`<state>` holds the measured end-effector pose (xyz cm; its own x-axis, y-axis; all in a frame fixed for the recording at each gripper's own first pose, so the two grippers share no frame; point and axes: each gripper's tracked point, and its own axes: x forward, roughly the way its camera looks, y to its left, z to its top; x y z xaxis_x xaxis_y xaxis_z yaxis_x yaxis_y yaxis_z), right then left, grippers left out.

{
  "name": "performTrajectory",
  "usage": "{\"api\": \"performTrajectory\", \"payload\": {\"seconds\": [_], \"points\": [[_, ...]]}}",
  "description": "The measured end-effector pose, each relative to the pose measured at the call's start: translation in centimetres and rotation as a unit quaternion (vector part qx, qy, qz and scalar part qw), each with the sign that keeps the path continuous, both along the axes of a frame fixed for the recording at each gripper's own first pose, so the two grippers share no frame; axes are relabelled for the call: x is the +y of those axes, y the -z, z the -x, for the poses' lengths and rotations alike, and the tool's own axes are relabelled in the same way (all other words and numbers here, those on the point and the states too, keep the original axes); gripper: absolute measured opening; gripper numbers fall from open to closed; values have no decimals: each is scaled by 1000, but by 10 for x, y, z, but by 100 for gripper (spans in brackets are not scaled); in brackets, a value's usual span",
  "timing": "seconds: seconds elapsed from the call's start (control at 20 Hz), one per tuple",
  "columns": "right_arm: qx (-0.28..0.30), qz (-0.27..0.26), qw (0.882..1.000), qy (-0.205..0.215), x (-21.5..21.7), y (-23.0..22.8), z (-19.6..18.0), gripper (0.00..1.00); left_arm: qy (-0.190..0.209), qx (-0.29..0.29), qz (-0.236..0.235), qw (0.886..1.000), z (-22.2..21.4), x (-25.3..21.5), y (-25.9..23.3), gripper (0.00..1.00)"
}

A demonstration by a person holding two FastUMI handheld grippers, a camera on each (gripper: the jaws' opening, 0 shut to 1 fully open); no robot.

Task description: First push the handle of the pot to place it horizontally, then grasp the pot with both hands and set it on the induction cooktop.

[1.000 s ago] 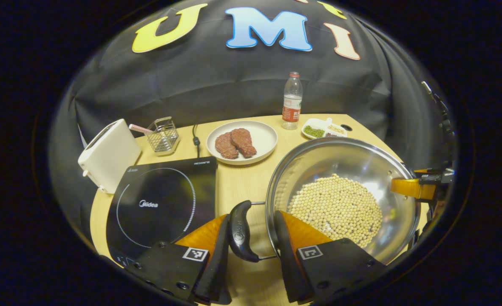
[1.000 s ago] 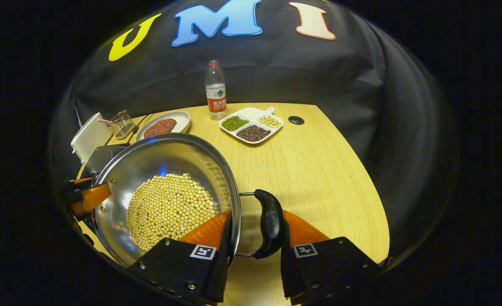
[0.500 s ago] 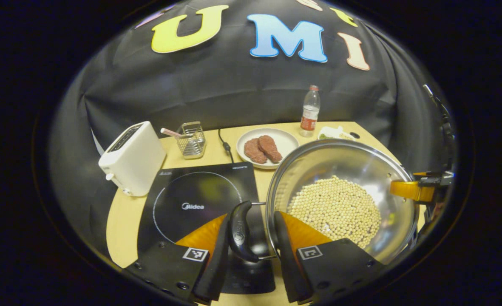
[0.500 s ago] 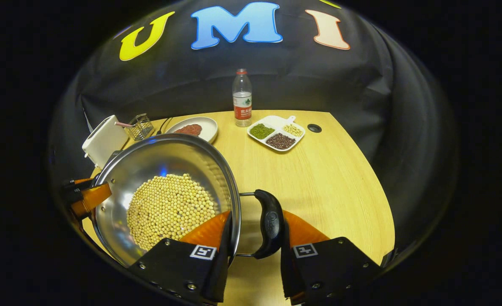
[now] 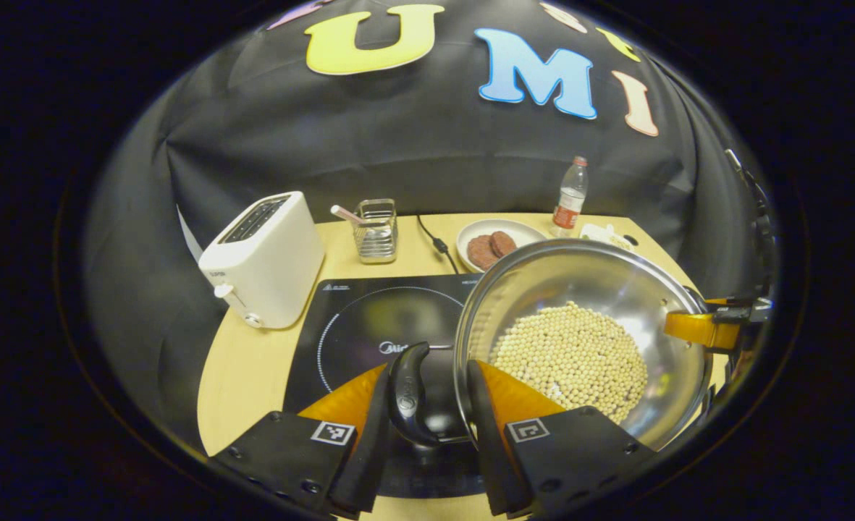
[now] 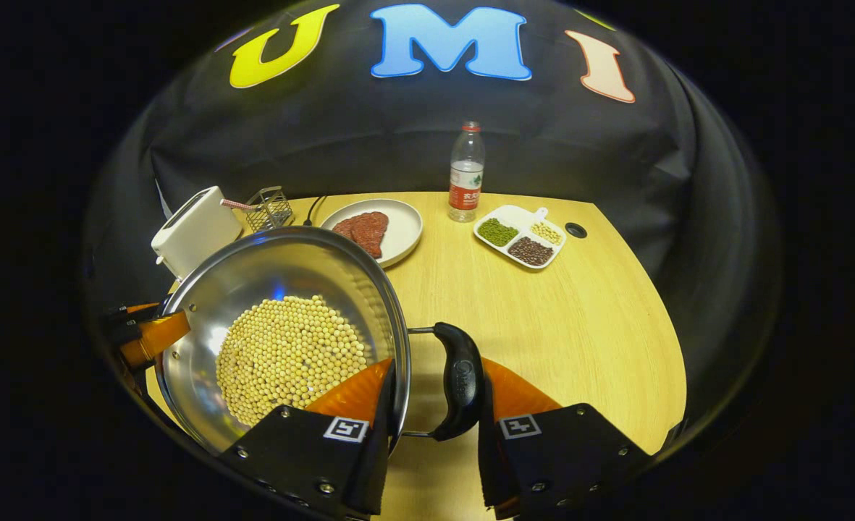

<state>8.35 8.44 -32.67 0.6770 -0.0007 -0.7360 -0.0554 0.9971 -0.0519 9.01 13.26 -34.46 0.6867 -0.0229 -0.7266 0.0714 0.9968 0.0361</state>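
A steel pot holding soybeans hangs in the air between my two grippers. My left gripper is shut across the pot's black left handle and the wall beside it, one finger inside the rim. My right gripper clamps the opposite black handle the same way, and it shows as an orange finger at the far rim. The black induction cooktop lies under the pot's left side. In the right gripper view the pot hides the cooktop.
A white toaster stands left of the cooktop, with a wire basket behind. A plate of meat, a water bottle and a divided dish of beans sit at the back. Bare wooden table spreads right.
Both grippers have carried the pot to the left, from beside the cooktop to over its right part. Their hold on the handles has not changed.
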Motion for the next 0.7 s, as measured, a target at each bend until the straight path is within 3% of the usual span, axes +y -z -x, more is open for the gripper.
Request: {"api": "performTrajectory", "payload": {"seconds": [0.7], "points": [[8, -3, 1000, -10, 83, 16, -26, 51, -11, 7, 0, 1000, -25, 90, 16, 59]]}}
